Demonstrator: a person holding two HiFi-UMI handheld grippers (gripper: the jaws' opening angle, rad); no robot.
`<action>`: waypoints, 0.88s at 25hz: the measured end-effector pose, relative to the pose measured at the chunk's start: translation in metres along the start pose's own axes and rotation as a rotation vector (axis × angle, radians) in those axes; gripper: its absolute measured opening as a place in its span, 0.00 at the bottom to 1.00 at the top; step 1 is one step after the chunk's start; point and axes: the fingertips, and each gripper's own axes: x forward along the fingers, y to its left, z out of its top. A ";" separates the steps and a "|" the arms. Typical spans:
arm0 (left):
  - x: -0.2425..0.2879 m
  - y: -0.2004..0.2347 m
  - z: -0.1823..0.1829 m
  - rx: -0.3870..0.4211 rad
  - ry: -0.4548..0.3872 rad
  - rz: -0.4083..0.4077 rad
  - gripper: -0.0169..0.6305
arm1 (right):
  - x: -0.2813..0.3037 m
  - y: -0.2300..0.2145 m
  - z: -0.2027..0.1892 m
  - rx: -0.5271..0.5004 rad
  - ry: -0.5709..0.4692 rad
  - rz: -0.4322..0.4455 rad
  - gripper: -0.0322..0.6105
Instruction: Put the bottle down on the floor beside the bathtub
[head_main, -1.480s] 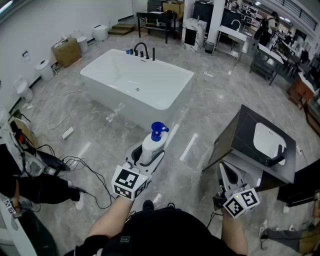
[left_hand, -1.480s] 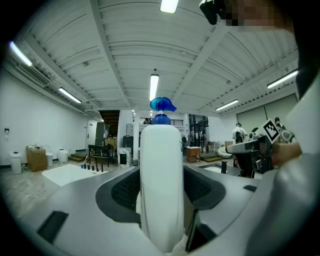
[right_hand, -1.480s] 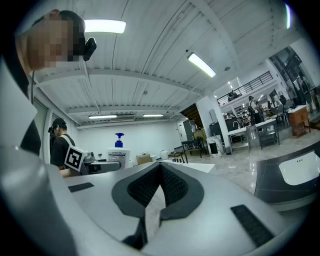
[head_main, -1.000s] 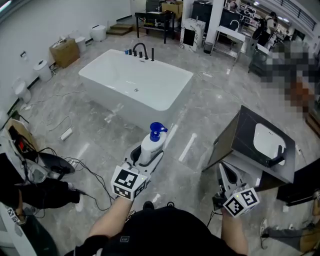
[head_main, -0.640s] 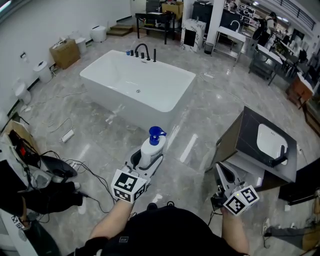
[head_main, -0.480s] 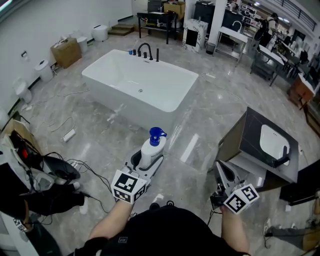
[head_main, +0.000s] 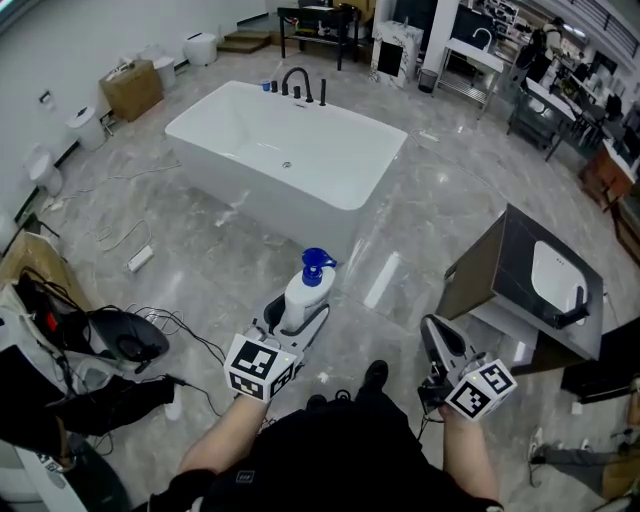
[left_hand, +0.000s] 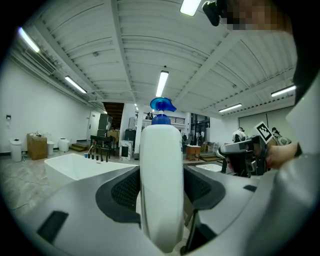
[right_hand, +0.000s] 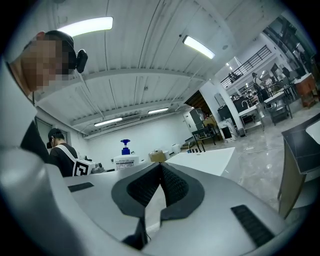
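Much open floor (head_main: 420, 210) — bottle (head_main: 305, 295) apart from bathtub (head_main: 300, 210) edge.

No legible text anywhere. Bottle (right_hand: 125, 156): white label (right_hand: 123, 161) with dark print, too small to read. Left cube (head_main: 258, 366) and right cube (head_main: 480, 388): black-and-white square patterns only, no letters or numbers.

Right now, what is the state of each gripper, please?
Left gripper: closed on the white plastic bottle with a blue pump top.
Right gripper: closed, holding nothing.
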 end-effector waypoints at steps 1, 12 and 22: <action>0.007 0.002 -0.003 -0.006 0.002 0.000 0.44 | 0.003 -0.007 0.001 0.009 -0.001 0.002 0.09; 0.106 0.019 0.006 -0.001 0.042 0.022 0.44 | 0.044 -0.102 0.035 0.066 0.004 0.026 0.09; 0.251 -0.004 0.037 0.066 0.087 0.022 0.44 | 0.065 -0.243 0.092 0.114 -0.002 0.075 0.09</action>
